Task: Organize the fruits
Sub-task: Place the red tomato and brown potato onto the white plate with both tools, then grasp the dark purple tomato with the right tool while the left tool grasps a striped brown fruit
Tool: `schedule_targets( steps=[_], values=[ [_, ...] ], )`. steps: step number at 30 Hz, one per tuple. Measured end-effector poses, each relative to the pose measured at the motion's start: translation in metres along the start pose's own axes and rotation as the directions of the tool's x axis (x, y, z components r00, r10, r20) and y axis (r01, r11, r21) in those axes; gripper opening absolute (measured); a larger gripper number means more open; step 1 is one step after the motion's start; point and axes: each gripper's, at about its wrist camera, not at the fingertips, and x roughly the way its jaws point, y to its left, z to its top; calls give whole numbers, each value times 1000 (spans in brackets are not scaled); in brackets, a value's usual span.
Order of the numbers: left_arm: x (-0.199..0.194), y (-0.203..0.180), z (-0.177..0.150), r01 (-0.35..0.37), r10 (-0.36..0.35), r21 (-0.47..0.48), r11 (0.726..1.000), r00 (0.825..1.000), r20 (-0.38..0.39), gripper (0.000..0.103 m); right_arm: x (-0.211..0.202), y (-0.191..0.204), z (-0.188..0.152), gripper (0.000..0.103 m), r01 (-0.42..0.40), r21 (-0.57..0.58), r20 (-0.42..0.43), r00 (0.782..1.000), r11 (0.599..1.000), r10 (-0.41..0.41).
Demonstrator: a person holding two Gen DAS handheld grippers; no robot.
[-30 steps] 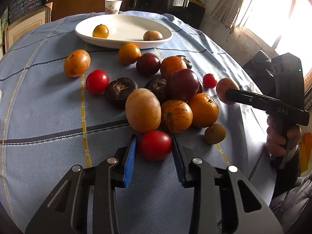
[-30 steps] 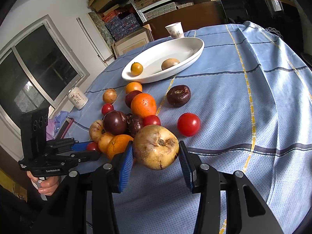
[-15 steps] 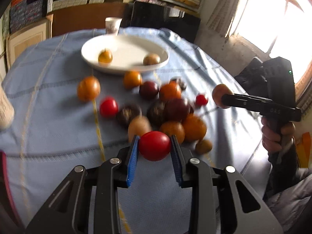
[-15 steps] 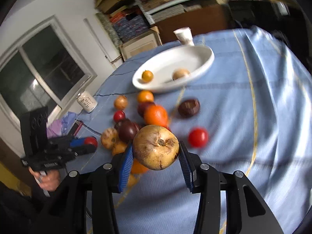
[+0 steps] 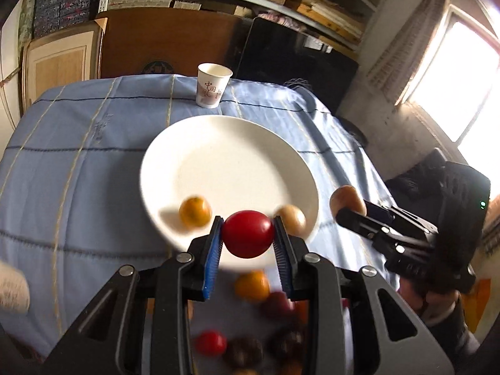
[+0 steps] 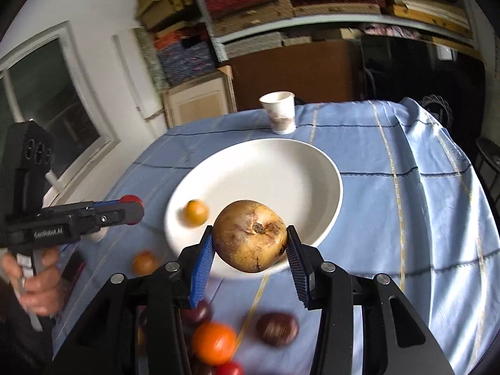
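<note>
The plate [image 5: 200, 143] lies on the table, its near rim hidden behind both held fruits, and the loose fruit below is blurred. The right gripper [image 6: 250, 250] clamps a brown fruit [image 6: 250, 234] above the rim, stem scar facing the camera. The left gripper [image 5: 247, 240] grips a round tomato [image 5: 247, 234] there; its axis is unclear.

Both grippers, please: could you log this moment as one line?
left gripper: shut on red tomato | right gripper: shut on brown fruit | both near white plate

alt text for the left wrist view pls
The left gripper holds a red tomato over the near rim of a white plate that holds two small fruits; at right, the right gripper carries a brown fruit.
</note>
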Motion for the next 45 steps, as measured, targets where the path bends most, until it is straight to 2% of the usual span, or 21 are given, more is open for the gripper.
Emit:
schedule_targets(
  steps=[9,12,15,16,17,20,22,25,28,32,36,38,41,45],
  values=[
    [80,-6,28,-142,143,22,990,987,-70,31,63,-24,14,46,63,58,-75,995,996,-59],
    [99,-3,30,-151,152,19,988,982,-110,31,75,-27,14,46,56,68,-100,994,996,-49],
    [106,-1,31,-133,131,-3,991,982,-136,32,76,-24,14,48,55,53,-101,994,997,-50],
    [104,0,31,-131,128,-12,991,982,-138,45,71,-22,15,53,39,53,-92,995,998,-34],
    [99,0,30,-129,126,-19,991,984,-129,64,65,-21,16,58,27,54,-78,997,998,-23],
    [69,-4,28,-166,165,-6,986,986,-35,80,37,-15,15,65,11,46,-24,1000,999,-9],
    [47,-7,23,-165,165,3,986,986,3,83,15,-10,9,67,6,40,16,1000,999,-6],
    [5,-8,0,-177,177,-3,984,981,83,95,-13,-8,-7,71,3,25,66,998,1000,-5],
    [-24,-7,-33,-210,209,-8,978,969,133,96,-34,-6,-34,71,52,-3,94,994,999,-52],
    [-40,-5,-85,-188,185,19,982,977,104,96,-53,-17,-69,71,64,47,120,990,997,-69],
    [-47,3,-130,-187,188,-21,982,976,111,96,-53,-27,-88,71,138,82,108,983,987,-146],
    [-48,5,-147,-199,199,-16,980,975,96,96,-50,-25,-90,71,165,66,97,981,984,-171],
    [-54,2,-166,-235,231,18,972,966,118,96,-44,-18,-92,71,181,16,88,979,983,-182],
    [-58,3,-175,-234,228,38,971,966,125,96,-30,-7,-97,71,197,-62,36,980,979,-195]
  ],
)
